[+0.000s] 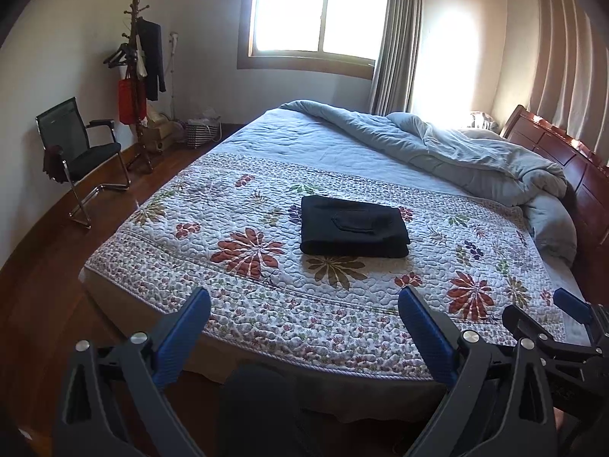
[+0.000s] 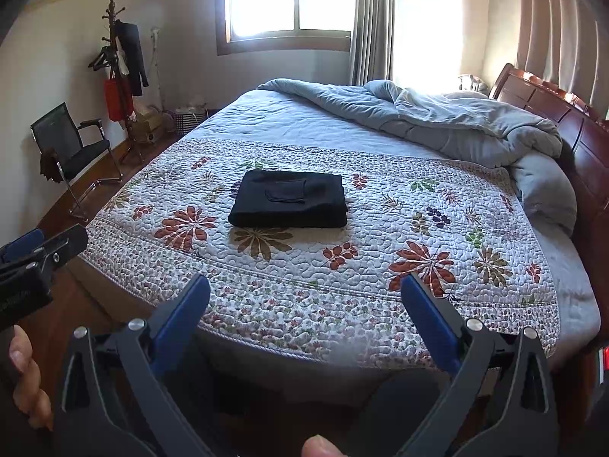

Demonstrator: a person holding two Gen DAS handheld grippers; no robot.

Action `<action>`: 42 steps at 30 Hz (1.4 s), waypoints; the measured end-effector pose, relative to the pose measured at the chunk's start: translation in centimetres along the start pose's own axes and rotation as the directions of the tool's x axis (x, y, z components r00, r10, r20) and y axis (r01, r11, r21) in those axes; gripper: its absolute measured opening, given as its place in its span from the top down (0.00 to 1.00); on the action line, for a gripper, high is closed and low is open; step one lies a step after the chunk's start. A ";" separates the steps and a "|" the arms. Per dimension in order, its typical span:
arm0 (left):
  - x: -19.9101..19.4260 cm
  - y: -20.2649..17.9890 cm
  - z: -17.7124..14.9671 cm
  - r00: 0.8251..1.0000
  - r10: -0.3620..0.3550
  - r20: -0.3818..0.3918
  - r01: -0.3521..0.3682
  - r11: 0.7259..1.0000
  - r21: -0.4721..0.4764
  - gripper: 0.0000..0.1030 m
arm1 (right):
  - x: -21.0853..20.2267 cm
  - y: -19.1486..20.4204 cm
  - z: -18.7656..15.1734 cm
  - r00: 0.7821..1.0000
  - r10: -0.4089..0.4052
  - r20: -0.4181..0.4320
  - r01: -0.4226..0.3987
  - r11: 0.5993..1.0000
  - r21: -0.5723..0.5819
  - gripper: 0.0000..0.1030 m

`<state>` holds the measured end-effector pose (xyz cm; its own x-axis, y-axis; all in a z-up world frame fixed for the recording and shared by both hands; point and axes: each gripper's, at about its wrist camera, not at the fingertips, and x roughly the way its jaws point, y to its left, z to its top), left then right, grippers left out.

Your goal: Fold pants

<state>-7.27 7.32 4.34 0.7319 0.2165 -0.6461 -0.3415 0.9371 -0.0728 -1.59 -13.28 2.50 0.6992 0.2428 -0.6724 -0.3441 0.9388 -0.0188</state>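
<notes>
Black pants (image 1: 352, 227) lie folded into a neat rectangle on the floral quilt (image 1: 228, 285) in the middle of the bed; they also show in the right wrist view (image 2: 290, 200). My left gripper (image 1: 304, 301) is open and empty, held back over the near bed edge, well short of the pants. My right gripper (image 2: 304, 285) is open and empty, also back at the near edge. The right gripper shows at the right edge of the left wrist view (image 1: 571, 308). The left gripper shows at the left edge of the right wrist view (image 2: 34, 251).
A rumpled grey duvet (image 1: 475, 148) lies along the far right side by the wooden headboard (image 1: 571, 163). A black chair (image 1: 76, 148) and a coat rack (image 1: 137, 76) stand at the left wall on the wooden floor. A window (image 1: 319, 11) is behind the bed.
</notes>
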 end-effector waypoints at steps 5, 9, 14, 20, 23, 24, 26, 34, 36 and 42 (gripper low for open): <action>0.1 0.3 0.0 1.000 0.007 -0.001 -0.007 1.000 -0.003 0.04 | 0.0 0.2 0.1 1.000 -0.002 0.005 0.002 1.000 0.000 0.03; 0.3 0.6 0.0 1.000 0.029 0.005 -0.029 1.000 -0.002 0.04 | 0.2 0.4 0.3 1.000 -0.004 0.002 0.004 1.000 -0.004 0.03; 0.7 0.9 0.0 0.999 0.032 0.001 -0.032 0.999 -0.001 0.04 | 0.6 0.8 0.4 1.000 -0.011 -0.001 0.011 1.000 -0.005 0.03; 1.6 0.9 0.1 1.000 0.026 -0.012 -0.026 1.000 0.012 0.04 | 1.1 1.0 0.4 1.000 -0.021 -0.011 0.021 1.000 0.002 0.03; 1.8 1.0 0.3 1.000 0.026 -0.012 -0.026 1.000 0.013 0.04 | 1.5 1.0 0.5 1.000 -0.024 -0.016 0.024 1.000 0.004 0.03; 1.8 1.0 0.3 1.000 0.025 -0.012 -0.025 1.000 0.013 0.04 | 1.5 1.0 0.6 1.000 -0.024 -0.017 0.024 1.000 0.004 0.03; 1.8 1.0 0.3 1.000 0.026 -0.012 -0.026 1.000 0.013 0.04 | 1.7 1.1 0.6 1.000 -0.026 -0.018 0.026 1.000 0.000 0.03; 2.0 1.0 0.5 1.000 0.029 -0.012 -0.029 0.999 0.018 0.04 | 1.8 1.1 0.8 0.999 -0.025 -0.020 0.024 1.000 -0.008 0.03; 2.0 0.9 0.4 0.999 0.030 -0.011 -0.030 0.999 0.017 0.04 | 1.8 1.0 0.8 1.000 -0.023 -0.018 0.023 1.000 -0.009 0.03; 1.8 0.7 0.4 0.999 0.030 -0.010 -0.030 0.999 0.024 0.04 | 1.9 0.9 0.8 1.000 -0.019 -0.018 0.019 1.000 -0.009 0.03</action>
<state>-5.94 8.46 3.44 0.7152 0.2419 -0.6557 -0.3493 0.9363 -0.0356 -0.09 -11.83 1.82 0.6946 0.2205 -0.6848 -0.3363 0.9410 -0.0382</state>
